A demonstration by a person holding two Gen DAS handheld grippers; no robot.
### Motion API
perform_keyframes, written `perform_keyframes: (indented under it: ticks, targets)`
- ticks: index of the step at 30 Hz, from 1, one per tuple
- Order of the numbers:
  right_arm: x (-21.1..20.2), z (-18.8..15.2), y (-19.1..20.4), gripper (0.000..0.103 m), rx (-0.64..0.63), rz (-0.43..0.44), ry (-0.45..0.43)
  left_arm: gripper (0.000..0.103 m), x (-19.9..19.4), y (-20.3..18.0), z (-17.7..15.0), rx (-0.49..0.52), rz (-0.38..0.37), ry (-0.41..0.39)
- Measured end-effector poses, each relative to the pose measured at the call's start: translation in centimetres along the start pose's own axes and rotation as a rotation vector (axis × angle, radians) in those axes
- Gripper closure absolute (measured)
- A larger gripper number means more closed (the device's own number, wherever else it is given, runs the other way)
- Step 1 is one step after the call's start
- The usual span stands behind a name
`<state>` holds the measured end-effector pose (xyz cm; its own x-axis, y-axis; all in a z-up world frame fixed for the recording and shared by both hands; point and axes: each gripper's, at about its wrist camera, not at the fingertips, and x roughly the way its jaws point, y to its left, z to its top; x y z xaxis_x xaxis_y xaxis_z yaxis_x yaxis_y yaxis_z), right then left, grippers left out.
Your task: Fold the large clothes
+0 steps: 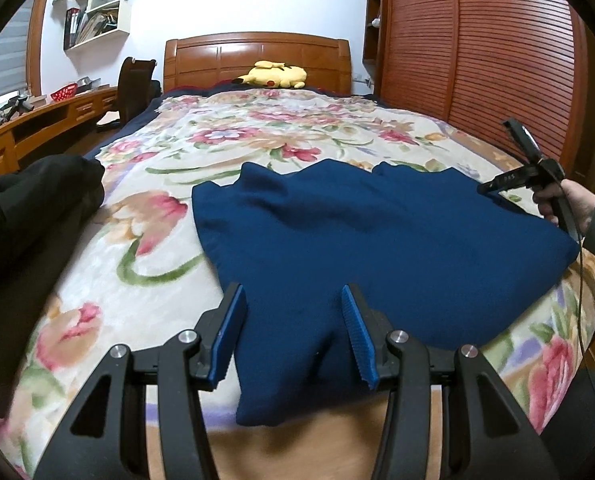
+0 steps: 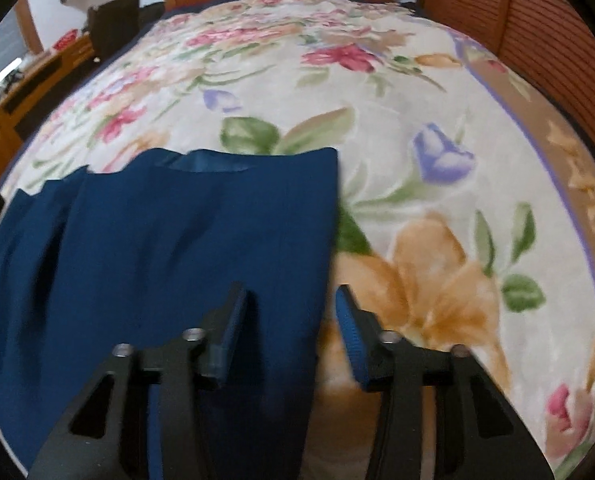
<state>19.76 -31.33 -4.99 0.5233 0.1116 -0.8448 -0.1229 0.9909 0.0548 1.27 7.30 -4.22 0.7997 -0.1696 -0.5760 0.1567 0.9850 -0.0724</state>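
Observation:
A dark blue garment (image 1: 377, 232) lies partly folded on the floral blanket (image 1: 145, 248), and its near corner hangs over the bed's front edge. My left gripper (image 1: 295, 312) stands open over that near corner, with cloth between the jaws and the pads clear of it. In the right wrist view, the right gripper (image 2: 289, 312) is open astride the garment's (image 2: 177, 240) right edge, one finger over cloth and the other over blanket (image 2: 437, 200). At the garment's far right corner a hand (image 1: 565, 200) holds the right gripper.
A black garment (image 1: 37, 208) is heaped at the bed's left edge. By the wooden headboard (image 1: 257, 52) lies a yellow plush toy (image 1: 273, 76). A slatted wardrobe (image 1: 477, 60) lines the right side, with a desk (image 1: 37, 128) and a chair (image 1: 133, 88) on the left.

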Motion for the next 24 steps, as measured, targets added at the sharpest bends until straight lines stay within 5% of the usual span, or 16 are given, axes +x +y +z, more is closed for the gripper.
perform_keyframes:
  ticks: [3,9,15,19,21,24]
  targets:
    - [-1.2,-0.1,1.5,0.101,-0.090,-0.024,-0.054,0.054,0.2,0.1,-0.1,0.005,0.003,0.008]
    - [-4.4,0.8,0.4,0.102,-0.028,-0.158,-0.171,0.054,-0.3,0.0,0.0,-0.001,-0.006,-0.011]
    - [-3.6,0.1,0.8,0.102,-0.055,-0.259,-0.123,0.054,-0.6,-0.9,0.7,-0.010,-0.023,-0.047]
    - [-6.4,-0.7,1.6,0.077,-0.068,-0.266,-0.172,0.054,-0.8,-2.0,1.0,0.004,-0.050,-0.062]
    - [-7.7,-1.4,2.1,0.050,-0.080,-0.245,-0.188,0.054,-0.8,-2.7,1.0,0.016,-0.069,-0.064]
    - [-10.5,-3.9,4.0,0.041,-0.122,-0.219,-0.222,0.054,-0.8,-3.6,1.2,0.029,-0.091,-0.067]
